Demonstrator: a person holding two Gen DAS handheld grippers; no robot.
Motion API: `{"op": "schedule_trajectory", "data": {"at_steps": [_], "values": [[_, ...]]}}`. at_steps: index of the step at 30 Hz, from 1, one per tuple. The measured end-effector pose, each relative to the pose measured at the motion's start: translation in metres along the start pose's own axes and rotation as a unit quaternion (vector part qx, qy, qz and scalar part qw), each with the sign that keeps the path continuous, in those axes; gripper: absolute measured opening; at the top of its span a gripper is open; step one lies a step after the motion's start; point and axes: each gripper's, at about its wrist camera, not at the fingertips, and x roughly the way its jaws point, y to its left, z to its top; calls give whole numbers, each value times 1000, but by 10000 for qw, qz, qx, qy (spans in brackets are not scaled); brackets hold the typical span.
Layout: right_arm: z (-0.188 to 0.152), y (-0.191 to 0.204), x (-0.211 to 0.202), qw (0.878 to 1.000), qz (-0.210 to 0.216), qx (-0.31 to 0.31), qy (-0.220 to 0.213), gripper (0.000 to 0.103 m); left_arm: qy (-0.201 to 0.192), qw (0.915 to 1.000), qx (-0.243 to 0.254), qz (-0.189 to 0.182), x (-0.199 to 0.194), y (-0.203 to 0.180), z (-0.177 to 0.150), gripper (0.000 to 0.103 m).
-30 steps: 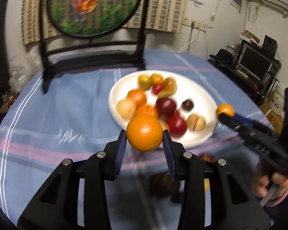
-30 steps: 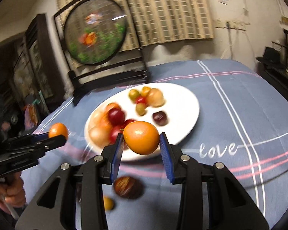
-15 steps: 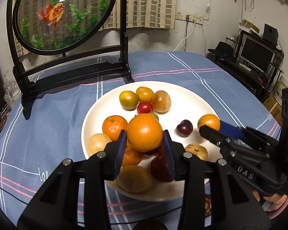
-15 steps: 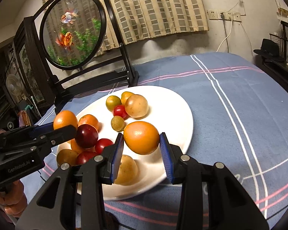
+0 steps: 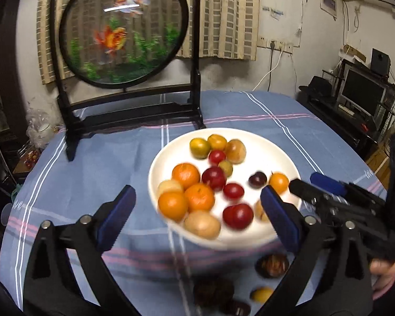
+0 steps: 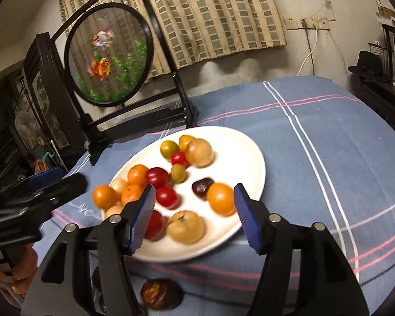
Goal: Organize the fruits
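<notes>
A white plate [image 5: 266, 142] [image 6: 239, 142] on the blue cloth holds several oranges, red plums and yellow-brown fruits. My left gripper [image 5: 197, 218] is open and empty over the plate's near left edge; an orange [image 5: 172, 206] lies on the plate rim between its fingers. My right gripper [image 6: 194, 216] is open and empty over the plate's near edge; an orange [image 6: 220, 198] lies on the plate beside its right finger. Each gripper shows in the other's view: the right [image 5: 329, 197] and the left [image 6: 34, 192].
A round fish painting on a black stand [image 5: 123, 34] [image 6: 110, 55] stands behind the plate. Dark fruits [image 5: 272, 264] [image 6: 158, 293] and a small yellow one [image 5: 262, 295] lie on the cloth in front of the plate. A monitor shelf [image 5: 363, 94] stands at the right.
Both grippers have opened and let go of their oranges, which now lie on the plate. Both grippers have drawn back a little toward the plate's near edge.
</notes>
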Motion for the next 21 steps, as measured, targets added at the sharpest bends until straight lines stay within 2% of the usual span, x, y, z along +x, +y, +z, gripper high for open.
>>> {"op": "schedule_trajectory", "data": {"at_steps": [5,10,13,21], "values": [[-18,19,-11,9988,-308,-342,179,62,220,9995,-212,44,-19,16,-49,100],[-42,37,-29,9972,-336,-631,235,62,351,9985,-380,174,-17,31,-83,100],[-50,45,-32,9959,-330,-781,328,62,470,9975,-455,259,-16,36,-90,100],[-55,41,-26,9950,-368,-773,524,62,401,9979,-350,369,-22,36,-89,100]]}}
